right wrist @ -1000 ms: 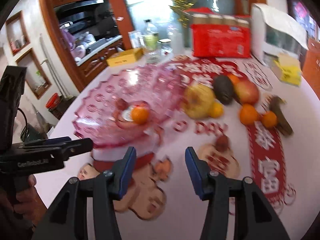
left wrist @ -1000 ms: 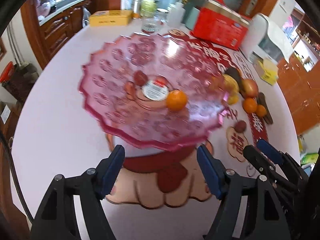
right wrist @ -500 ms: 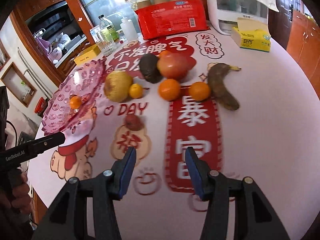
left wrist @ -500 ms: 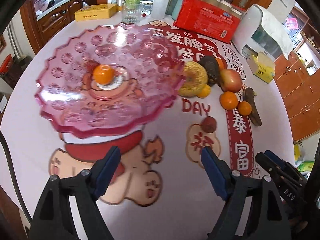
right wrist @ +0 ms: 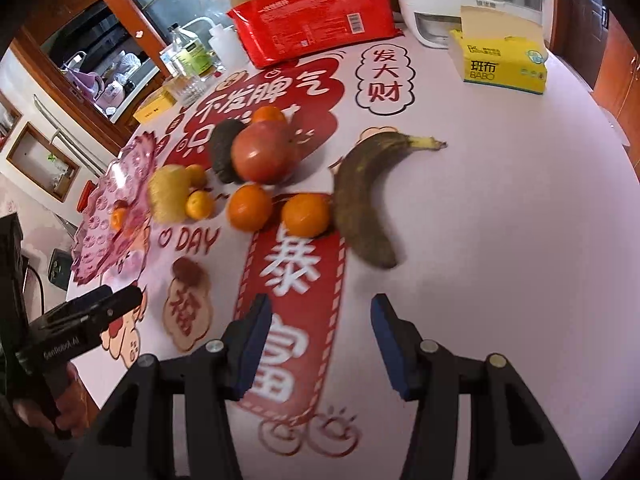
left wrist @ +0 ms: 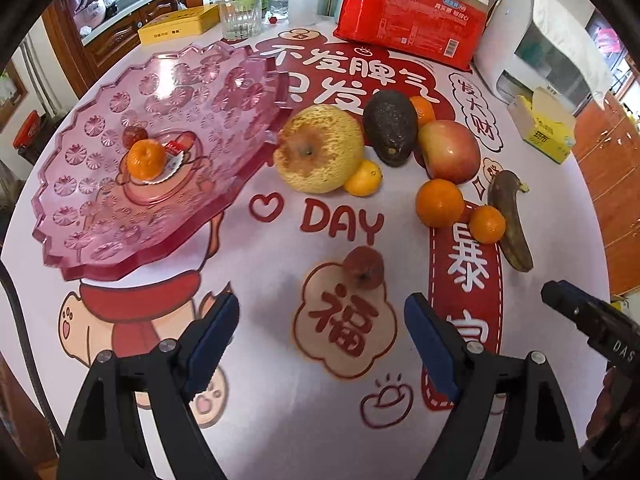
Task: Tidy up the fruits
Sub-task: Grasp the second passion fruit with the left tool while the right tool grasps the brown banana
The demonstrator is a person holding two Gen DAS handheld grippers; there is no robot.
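Left tongs (left wrist: 322,332): jaws stand wide and have just been opening; nothing between the pads, which hang over the printed table (left wrist: 280,420) cover just short of a small reddish fruit (left wrist: 364,266).

Right tongs (right wrist: 320,332): jaws at a moderate gap, empty, over the red banner print near the table's near edge. The dark overripe banana (right wrist: 362,200) lies just beyond them, stem end pointing toward the table's far right edge.

Pink glass fruit plate (left wrist: 100,216): raised on its foot, at the table's left side. It carries one tangerine (left wrist: 146,159) at its centre, on a paper label, with a small dark red fruit (left wrist: 130,136) just beside it.

Fruit loose on the table, clustered mid-table to the right of the plate:
- yellow pear-like fruit (left wrist: 318,148), touching or nearly touching the plate rim
- small yellow citrus (left wrist: 363,178) against it
- avocado (left wrist: 390,128), with an orange fruit partly hidden behind it
- red apple (left wrist: 450,150) beside the avocado
- two oranges (left wrist: 440,202), the smaller one (left wrist: 487,224) against the banana.

Far edge of the table: red pack of paper cups (left wrist: 412,24), drinking glass (left wrist: 240,18), yellow tin (left wrist: 180,30). Far right: yellow tissue box (right wrist: 500,62), white appliance (left wrist: 532,40).

A hand (right wrist: 52,400) grips the left tool's handle, seen in the right wrist view.
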